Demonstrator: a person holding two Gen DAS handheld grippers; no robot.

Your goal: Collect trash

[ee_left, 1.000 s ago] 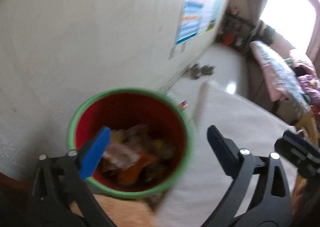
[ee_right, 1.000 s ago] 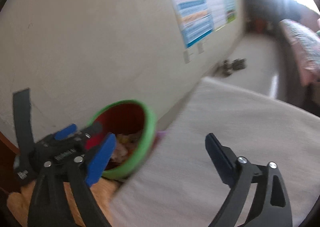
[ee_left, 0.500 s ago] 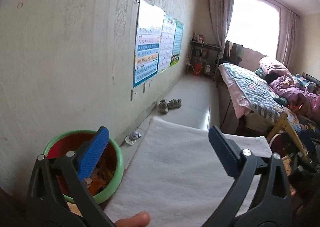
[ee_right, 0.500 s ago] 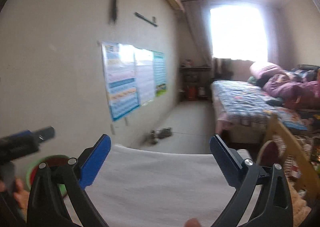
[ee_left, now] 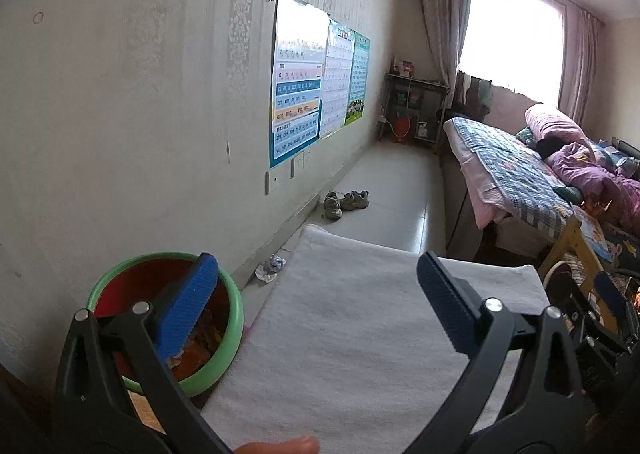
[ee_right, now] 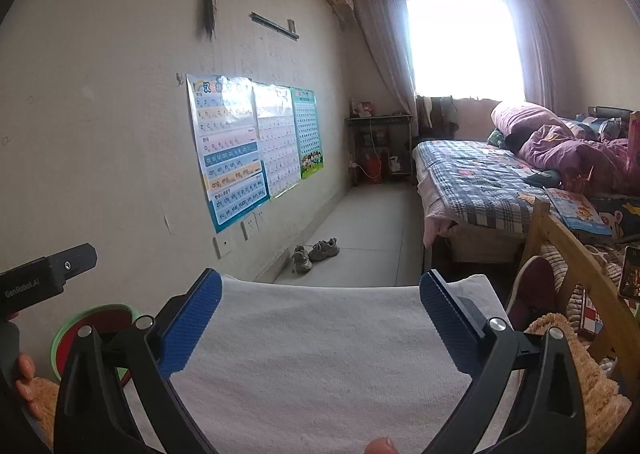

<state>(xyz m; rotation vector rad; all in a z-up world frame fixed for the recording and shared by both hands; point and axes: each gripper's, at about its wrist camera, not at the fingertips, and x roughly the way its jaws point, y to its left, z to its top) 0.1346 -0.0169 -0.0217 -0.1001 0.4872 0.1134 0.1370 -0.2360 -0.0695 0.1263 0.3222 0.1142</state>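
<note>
Both grippers, left [ee_left: 316, 306] and right [ee_right: 320, 324], released and empty, have lifted away from the bin [ee_left: 230, 296] at 8 o'clock, trash [ee_left: 200, 350] now inside, while a crumpled wrapper [ee_left: 272, 268] remains on the floor at 11 o'clock.

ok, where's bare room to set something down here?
The white towel is bare from the green bin across to its right edge. Floor strip between wall and bed is mostly open, apart from the shoes and crumpled wrapper. The bin holds trash; the bed is cluttered.
</note>
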